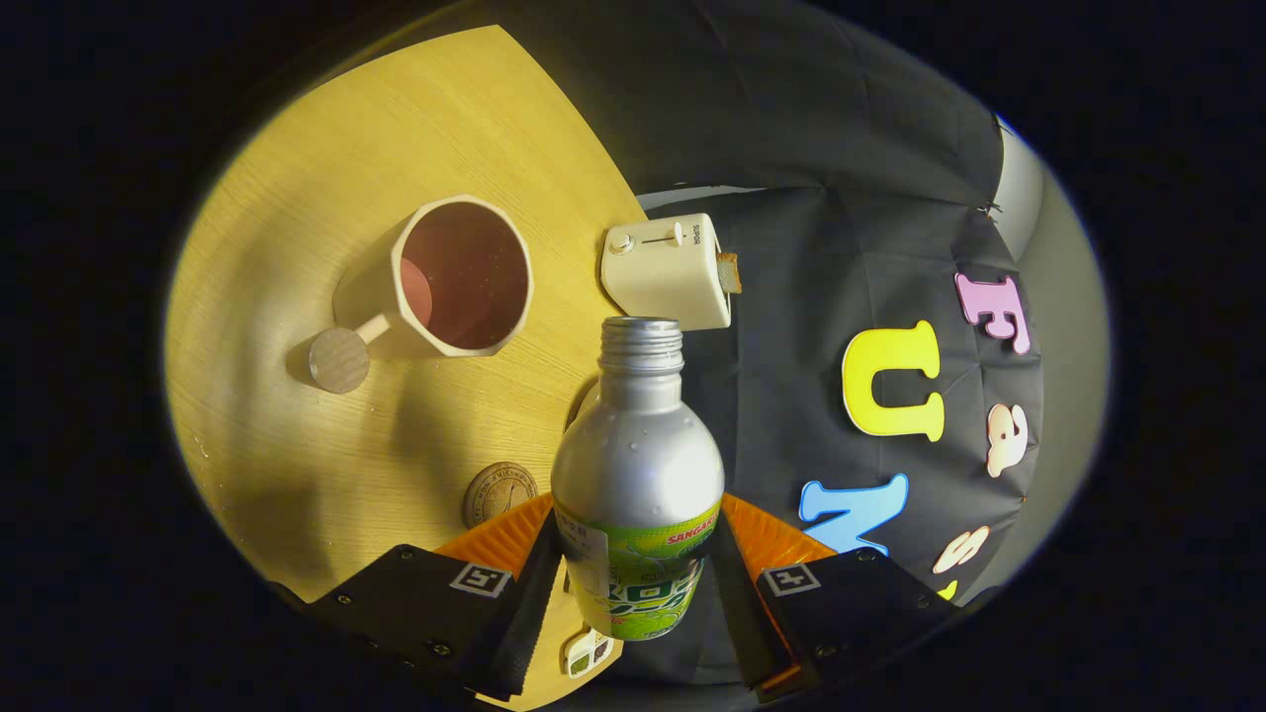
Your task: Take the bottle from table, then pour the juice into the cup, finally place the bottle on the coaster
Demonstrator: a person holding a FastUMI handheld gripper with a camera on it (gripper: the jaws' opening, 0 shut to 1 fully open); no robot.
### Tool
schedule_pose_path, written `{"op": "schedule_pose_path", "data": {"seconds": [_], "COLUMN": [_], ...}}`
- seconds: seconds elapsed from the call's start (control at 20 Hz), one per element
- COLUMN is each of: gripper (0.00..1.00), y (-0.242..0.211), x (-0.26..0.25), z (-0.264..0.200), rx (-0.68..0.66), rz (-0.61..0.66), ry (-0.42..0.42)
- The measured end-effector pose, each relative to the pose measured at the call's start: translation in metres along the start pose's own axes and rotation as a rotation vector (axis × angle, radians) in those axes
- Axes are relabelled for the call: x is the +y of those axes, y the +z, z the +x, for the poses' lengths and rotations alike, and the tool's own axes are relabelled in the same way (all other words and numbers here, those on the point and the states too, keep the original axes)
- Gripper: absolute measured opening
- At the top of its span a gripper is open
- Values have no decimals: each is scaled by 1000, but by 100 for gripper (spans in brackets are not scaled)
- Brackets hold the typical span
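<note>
My gripper (636, 578) is shut on a silver bottle (637, 465) with a green label; both fingers press on its labelled lower body. The bottle is lifted and tilted, its open threaded neck pointing ahead toward the toaster. The cup (463, 277), a cream faceted mug with a dark red inside and a round wooden-ended handle, stands on the wooden table (326, 178) beyond the fingers and to the left of the bottle's neck. A round brown coaster (499, 492) lies on the table just ahead of the left finger, beside the bottle's body.
A small cream toaster (668, 272) with a slice in it stands at the table's edge, right behind the bottle's mouth. The black cloth wall hangs beyond the table. A small white object (586, 655) lies on the table under the bottle.
</note>
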State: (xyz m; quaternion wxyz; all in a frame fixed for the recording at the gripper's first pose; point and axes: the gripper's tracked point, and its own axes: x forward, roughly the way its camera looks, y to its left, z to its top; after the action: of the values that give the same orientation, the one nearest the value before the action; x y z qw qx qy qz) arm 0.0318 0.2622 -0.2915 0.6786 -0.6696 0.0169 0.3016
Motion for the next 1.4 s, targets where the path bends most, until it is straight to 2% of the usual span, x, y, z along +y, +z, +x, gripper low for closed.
{"op": "schedule_pose_path", "data": {"seconds": [1.4], "gripper": [77], "y": [9], "x": [-20], "z": [11], "rx": [-61], "rz": [-288], "ry": [-5]}}
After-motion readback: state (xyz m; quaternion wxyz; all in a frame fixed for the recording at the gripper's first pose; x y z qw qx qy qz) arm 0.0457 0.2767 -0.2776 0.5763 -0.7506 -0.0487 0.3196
